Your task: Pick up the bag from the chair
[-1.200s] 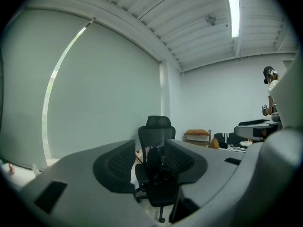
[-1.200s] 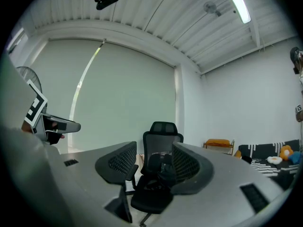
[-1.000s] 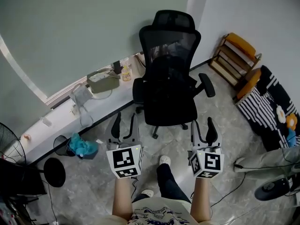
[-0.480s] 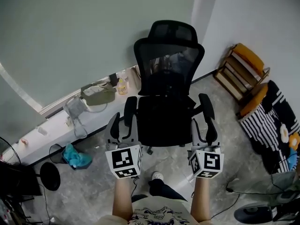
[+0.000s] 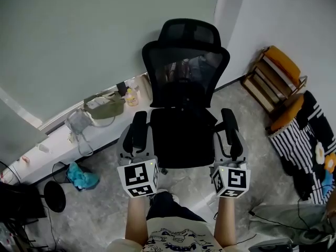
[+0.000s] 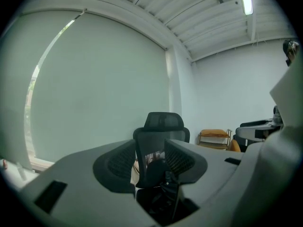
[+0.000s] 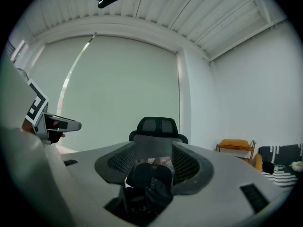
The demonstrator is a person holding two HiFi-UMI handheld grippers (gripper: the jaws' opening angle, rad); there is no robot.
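A black mesh office chair (image 5: 185, 77) stands before me, facing me. On its seat lies a dark, crumpled bag (image 7: 150, 189), also seen in the left gripper view as the bag (image 6: 162, 188). In the head view the bag blends into the black seat (image 5: 181, 140). My left gripper (image 5: 137, 139) hangs open by the chair's left armrest. My right gripper (image 5: 227, 142) hangs open by the right armrest. Neither touches the bag. Both pairs of jaws stand apart with nothing between them, the left gripper (image 6: 150, 161) and the right gripper (image 7: 152, 163) framing the chair.
An olive pouch (image 5: 104, 107) and a small bottle (image 5: 129, 96) sit on the low window ledge at left. A wooden rack with orange cushions (image 5: 277, 77) and striped fabric (image 5: 308, 135) are at right. A blue cloth (image 5: 81, 176) and cables lie on the floor.
I have stepped closer to the chair, so it fills more of the view and the grippers now flank its armrests. Both grippers stay open.
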